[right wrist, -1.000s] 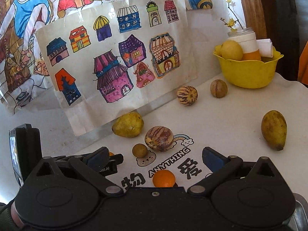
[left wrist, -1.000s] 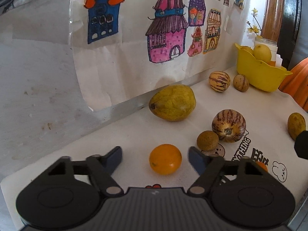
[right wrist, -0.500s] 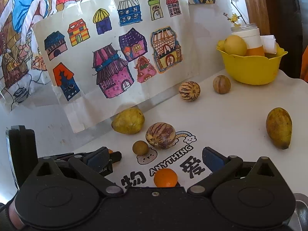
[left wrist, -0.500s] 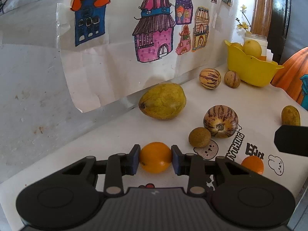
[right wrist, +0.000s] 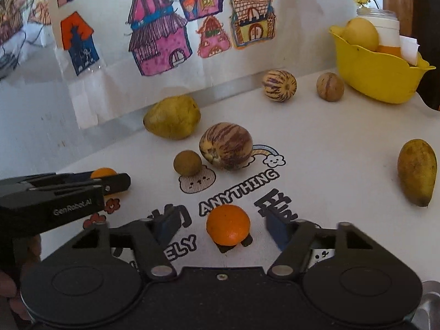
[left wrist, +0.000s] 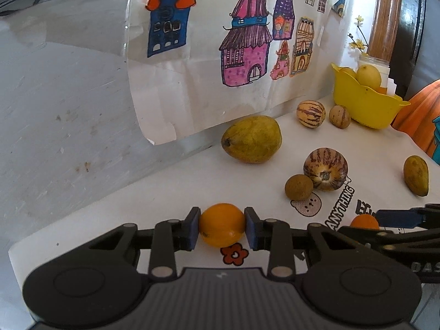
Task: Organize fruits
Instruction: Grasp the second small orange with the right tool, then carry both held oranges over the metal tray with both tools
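- Left gripper (left wrist: 222,226) clamps orange (left wrist: 221,225) on counter (left wrist: 165,192); lift straight.
- Right gripper (right wrist: 220,227) wide around second orange (right wrist: 228,225); center, then close.
- Bowl (right wrist: 376,78) at 2 o'clock.

Both tools are matte black plastic. The left gripper (left wrist: 222,229) has blue pads (left wrist: 193,228), silver pivot screws, two round discs and a ribbed grey centre plate. The right gripper (right wrist: 222,224) matches, with a central screw. White "GenRobot.AI" lettering marks the left one's side.
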`<action>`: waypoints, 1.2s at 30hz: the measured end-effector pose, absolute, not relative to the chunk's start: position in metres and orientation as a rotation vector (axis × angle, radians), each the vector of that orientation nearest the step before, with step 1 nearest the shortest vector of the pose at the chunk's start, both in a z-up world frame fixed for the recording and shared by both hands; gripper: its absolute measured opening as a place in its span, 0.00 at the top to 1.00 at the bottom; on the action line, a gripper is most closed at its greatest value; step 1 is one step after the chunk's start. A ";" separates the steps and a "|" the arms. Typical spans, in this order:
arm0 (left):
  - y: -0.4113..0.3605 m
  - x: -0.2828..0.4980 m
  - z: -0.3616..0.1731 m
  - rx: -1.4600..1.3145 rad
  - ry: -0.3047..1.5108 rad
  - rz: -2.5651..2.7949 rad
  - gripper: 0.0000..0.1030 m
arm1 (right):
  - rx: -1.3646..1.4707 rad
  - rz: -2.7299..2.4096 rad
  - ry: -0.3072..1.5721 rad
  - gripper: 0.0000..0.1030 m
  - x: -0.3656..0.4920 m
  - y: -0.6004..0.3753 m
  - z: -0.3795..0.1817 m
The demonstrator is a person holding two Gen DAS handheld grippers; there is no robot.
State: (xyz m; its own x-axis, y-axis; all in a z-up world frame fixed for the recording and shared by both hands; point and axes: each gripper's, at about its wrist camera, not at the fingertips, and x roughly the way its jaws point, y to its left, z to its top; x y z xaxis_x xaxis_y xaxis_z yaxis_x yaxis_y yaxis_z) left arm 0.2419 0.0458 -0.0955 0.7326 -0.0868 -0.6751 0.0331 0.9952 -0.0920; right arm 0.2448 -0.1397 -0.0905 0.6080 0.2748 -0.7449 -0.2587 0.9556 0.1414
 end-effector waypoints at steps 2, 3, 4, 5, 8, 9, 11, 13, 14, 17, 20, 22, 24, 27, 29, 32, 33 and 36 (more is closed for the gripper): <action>0.046 0.240 -0.095 -0.076 0.747 -0.070 0.64 | 0.006 0.310 0.872 0.52 0.244 -0.139 -0.092; 0.045 0.240 -0.096 -0.074 0.746 -0.072 0.64 | -0.005 0.308 0.866 0.56 0.242 -0.138 -0.093; 0.045 0.239 -0.096 -0.071 0.745 -0.074 0.64 | -0.014 0.307 0.866 0.59 0.242 -0.138 -0.093; 0.044 0.238 -0.096 -0.068 0.744 -0.075 0.64 | -0.023 0.304 0.863 0.66 0.241 -0.138 -0.092; 0.041 0.235 -0.096 -0.064 0.745 -0.081 0.64 | -0.027 0.304 0.864 0.66 0.240 -0.139 -0.090; 0.041 0.233 -0.096 -0.064 0.746 -0.083 0.64 | -0.029 0.308 0.859 0.66 0.238 -0.139 -0.089; 0.039 0.230 -0.095 -0.064 0.748 -0.083 0.64 | -0.031 0.317 0.847 0.66 0.234 -0.138 -0.083; 0.038 0.225 -0.093 -0.065 0.746 -0.085 0.64 | -0.026 0.323 0.831 0.67 0.229 -0.138 -0.075; 0.037 0.223 -0.092 -0.065 0.743 -0.087 0.64 | -0.025 0.325 0.822 0.67 0.226 -0.138 -0.071; 0.034 0.215 -0.085 -0.064 0.730 -0.097 0.64 | -0.018 0.329 0.793 0.67 0.215 -0.141 -0.056; 0.030 0.204 -0.073 -0.062 0.707 -0.109 0.64 | -0.009 0.329 0.762 0.67 0.200 -0.144 -0.041; 0.026 0.197 -0.065 -0.061 0.691 -0.117 0.64 | -0.002 0.328 0.740 0.67 0.189 -0.146 -0.030; 0.023 0.187 -0.056 -0.056 0.673 -0.124 0.64 | 0.007 0.329 0.722 0.67 0.177 -0.149 -0.020; 0.018 0.171 -0.041 -0.052 0.653 -0.133 0.64 | 0.021 0.324 0.693 0.67 0.159 -0.154 -0.004; 0.014 0.159 -0.030 -0.047 0.634 -0.139 0.64 | 0.028 0.318 0.669 0.67 0.146 -0.160 0.008; 0.007 0.141 -0.015 -0.043 0.608 -0.150 0.64 | 0.039 0.313 0.634 0.67 0.127 -0.170 0.024; 0.005 0.136 -0.010 -0.041 0.600 -0.153 0.64 | 0.042 0.312 0.622 0.67 0.120 -0.173 0.030; -0.006 0.118 0.002 -0.033 0.575 -0.172 0.64 | 0.048 0.308 0.594 0.67 0.100 -0.182 0.042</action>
State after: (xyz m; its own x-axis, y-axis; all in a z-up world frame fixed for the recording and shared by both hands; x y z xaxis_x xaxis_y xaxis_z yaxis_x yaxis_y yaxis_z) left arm 0.1176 -0.0057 0.0019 0.8251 -0.1704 -0.5387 0.1523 0.9852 -0.0785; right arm 0.1004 -0.1821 0.0424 0.7845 0.2991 -0.5433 -0.2719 0.9532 0.1322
